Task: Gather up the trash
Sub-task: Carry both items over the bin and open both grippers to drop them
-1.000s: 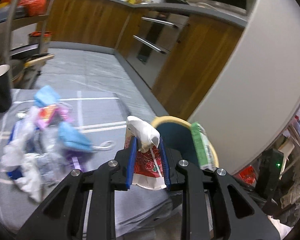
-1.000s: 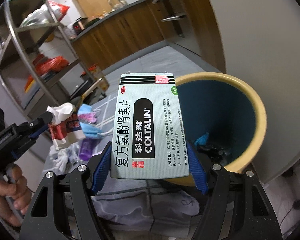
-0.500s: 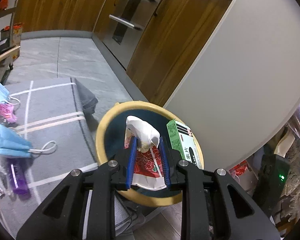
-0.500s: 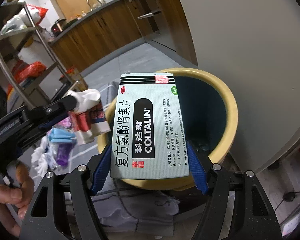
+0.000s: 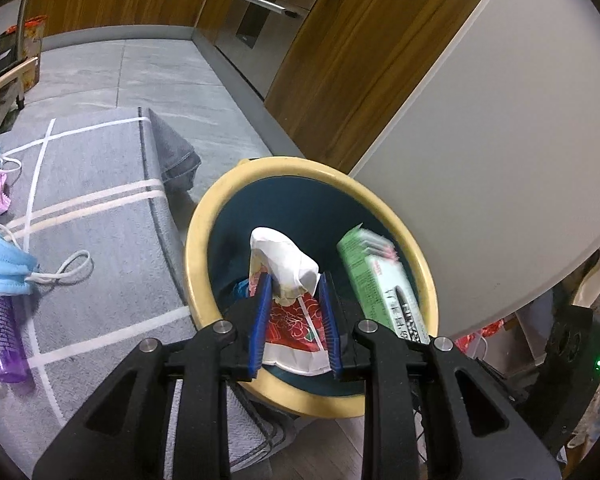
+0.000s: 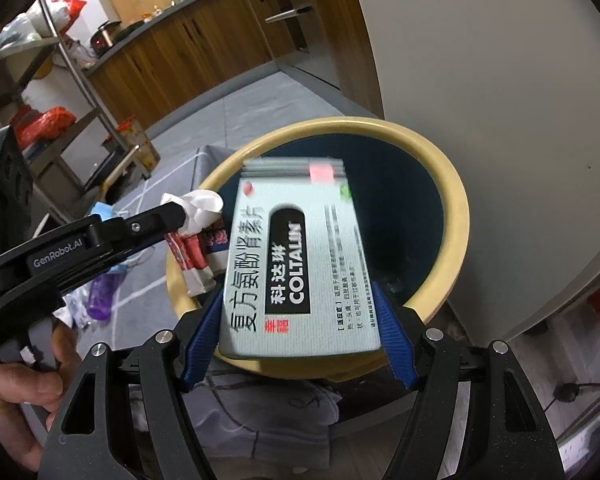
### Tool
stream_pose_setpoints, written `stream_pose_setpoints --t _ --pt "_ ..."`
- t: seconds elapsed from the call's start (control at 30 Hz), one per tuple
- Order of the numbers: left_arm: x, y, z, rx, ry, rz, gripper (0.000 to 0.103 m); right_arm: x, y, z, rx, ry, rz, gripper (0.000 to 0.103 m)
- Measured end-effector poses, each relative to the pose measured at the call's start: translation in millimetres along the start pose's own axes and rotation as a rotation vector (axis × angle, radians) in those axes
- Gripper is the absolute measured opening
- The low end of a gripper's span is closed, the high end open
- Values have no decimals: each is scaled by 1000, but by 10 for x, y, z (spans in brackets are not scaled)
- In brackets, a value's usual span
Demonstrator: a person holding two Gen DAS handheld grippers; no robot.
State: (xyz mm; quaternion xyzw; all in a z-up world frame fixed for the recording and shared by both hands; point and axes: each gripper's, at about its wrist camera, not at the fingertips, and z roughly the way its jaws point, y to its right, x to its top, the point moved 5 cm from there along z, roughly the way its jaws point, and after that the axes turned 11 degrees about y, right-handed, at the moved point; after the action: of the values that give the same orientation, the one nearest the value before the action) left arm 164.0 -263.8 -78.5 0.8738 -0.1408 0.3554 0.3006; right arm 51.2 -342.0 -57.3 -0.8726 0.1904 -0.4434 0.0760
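Seen from the left wrist, the left gripper (image 5: pixel 294 320) has its blue ribbed pads clamped on a crumpled red-and-white paper wrapper (image 5: pixel 290 300) with a twisted white top, held above the dark blue inside of the round bin (image 5: pixel 204 236) with its smooth cream rim; right of the fingers a pale green medicine box (image 5: pixel 380 284) tilts into the bin, and left of them a blue face mask (image 5: pixel 0 268) and a purple bottle (image 5: pixel 4 344) lie on the grey striped mat (image 5: pixel 100 184). From the right wrist, the right gripper (image 6: pixel 298 326) has its fingers spread apart, the blurred flat cardboard box (image 6: pixel 300 264), printed COLTALIN, lying loose between them over the bin's (image 6: pixel 456 216) mouth, with the wrapper (image 6: pixel 198 236) in the other gripper's (image 6: pixel 172 216) tips to the left.
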Motion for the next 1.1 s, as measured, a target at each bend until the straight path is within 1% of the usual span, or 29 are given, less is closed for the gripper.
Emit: stream_pose_setpoints --t 0.03,0.17,0.37,0.43,0.5,0.53,0.67,0.7,0.9,1.1 --pt "2 -6 -7 1 3 -1 23 -5 -10 -2 -3 0 0 72" --pt "19 -28 -74 27 21 13 28 -5 -41 -3 -1 5 -5 73" --pt "94 -99 -275 43 62 13 31 -21 -22 -66 10 23 3 73" --pt "125 -135 -357 54 80 15 37 -14 -27 -85 17 31 3 73" --pt "137 -177 -449 74 97 24 48 -1 -50 -119 29 49 4 73" --pt "139 -206 -511 88 108 31 50 13 -58 -131 36 58 5 73" --pt "127 -340 -742 124 135 46 66 48 -118 -185 62 85 -2 73" --pt "125 -376 -805 130 142 46 68 52 -142 -200 69 92 -7 73" --pt "107 -668 -1236 173 171 36 73 12 -295 -241 107 104 -53 76" --pt "104 -1054 -1691 243 192 48 75 -90 -461 -243 137 81 -99 77"
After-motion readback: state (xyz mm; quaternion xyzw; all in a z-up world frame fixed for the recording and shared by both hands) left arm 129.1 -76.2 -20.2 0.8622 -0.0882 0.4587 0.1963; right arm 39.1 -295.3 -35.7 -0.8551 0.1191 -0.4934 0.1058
